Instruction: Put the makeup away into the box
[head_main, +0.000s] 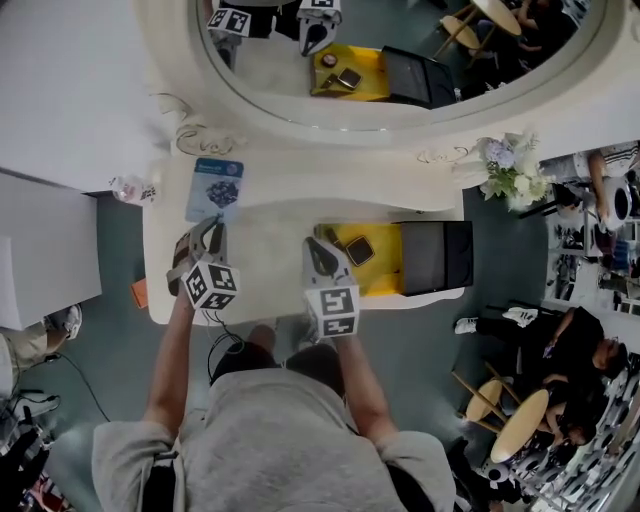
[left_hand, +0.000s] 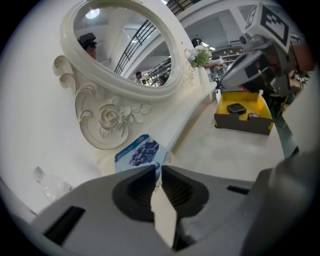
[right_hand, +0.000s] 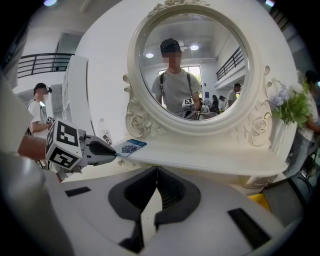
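White carved oval mirror (head_main: 380, 118) behind; open yellow cardboard box (head_main: 385, 278) (dark compact (head_main: 359, 250) inside) on white table (head_main: 265, 285), R side. Flat blue blueberry-print sachet (head_main: 215, 188) on ledge (head_main: 330, 195), L gripper (head_main: 213, 227) pinching near edge. R gripper (head_main: 317, 243) clenched, empty.

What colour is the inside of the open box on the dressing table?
Yellow. The box shows best in the head view.

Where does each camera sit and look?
Head view: on the person's head, looking down at the table; arms, both grippers show.
Left gripper view: on the left gripper, facing blue packet and yellow box; own jaws show.
Right gripper view: on the right gripper, facing the oval mirror; own jaws, reflected torso show.
Shared: all see the blue packet.
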